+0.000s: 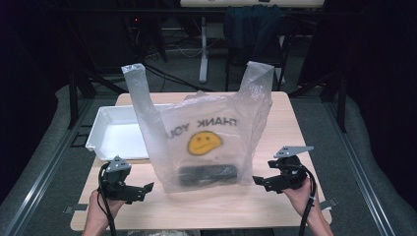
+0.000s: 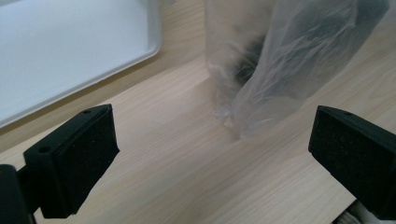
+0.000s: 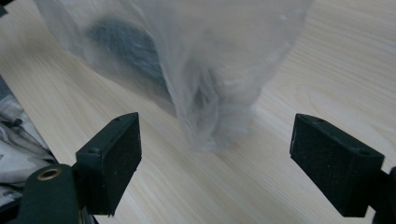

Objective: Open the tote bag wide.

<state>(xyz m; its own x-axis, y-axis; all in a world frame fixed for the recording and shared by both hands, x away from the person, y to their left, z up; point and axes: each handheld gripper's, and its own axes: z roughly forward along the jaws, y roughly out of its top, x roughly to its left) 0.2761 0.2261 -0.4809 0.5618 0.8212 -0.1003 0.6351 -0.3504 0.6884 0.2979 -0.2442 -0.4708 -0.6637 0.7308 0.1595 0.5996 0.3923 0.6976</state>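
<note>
1. Plainly, the plastic bag stands upright on the worktop, its two handles sticking up, the printed smiley face showing through the film.
2. Inside it, a dark object lies along the bottom at the near side; what it is I cannot tell.
3. At the left, a white tray sits just beside the bag, its visible floor bare.
4. Left gripper hovers near the bag's left bottom corner, jaws spread wide with nothing between them.
5. Right gripper sits near the right bottom corner, jaws likewise spread and empty.
6. Judging by this, the packing looks done: the object is bagged and the bag stands free. What may remain is lifting it by the handles.
</note>
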